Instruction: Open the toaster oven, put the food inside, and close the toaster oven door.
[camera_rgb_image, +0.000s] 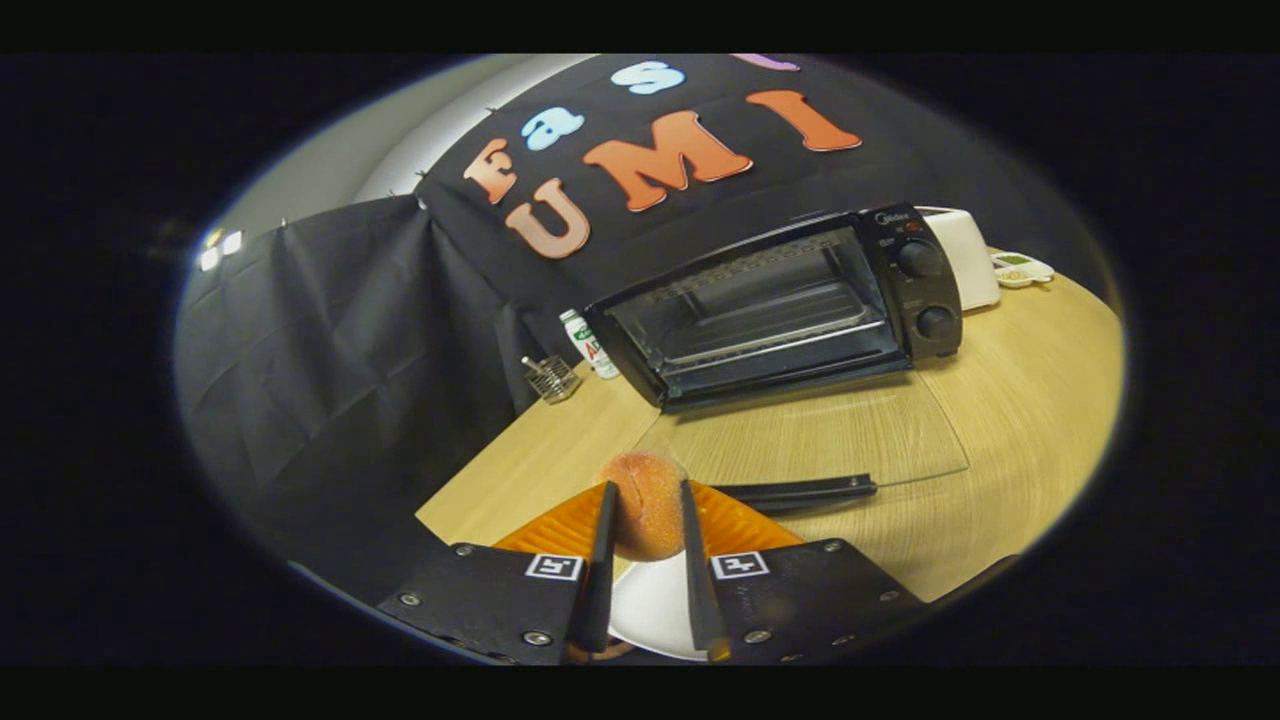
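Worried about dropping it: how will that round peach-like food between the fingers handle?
Gripper fingers flank the food above the plate. Its rounded shape would probably roll if released. The matte skin looks grippy. Possibly soft, so squeeze gently.

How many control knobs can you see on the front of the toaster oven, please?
2. Both sit on the panel to the right of the open toaster oven cavity: the upper knob and the lower knob directly beneath it. None seem hidden.
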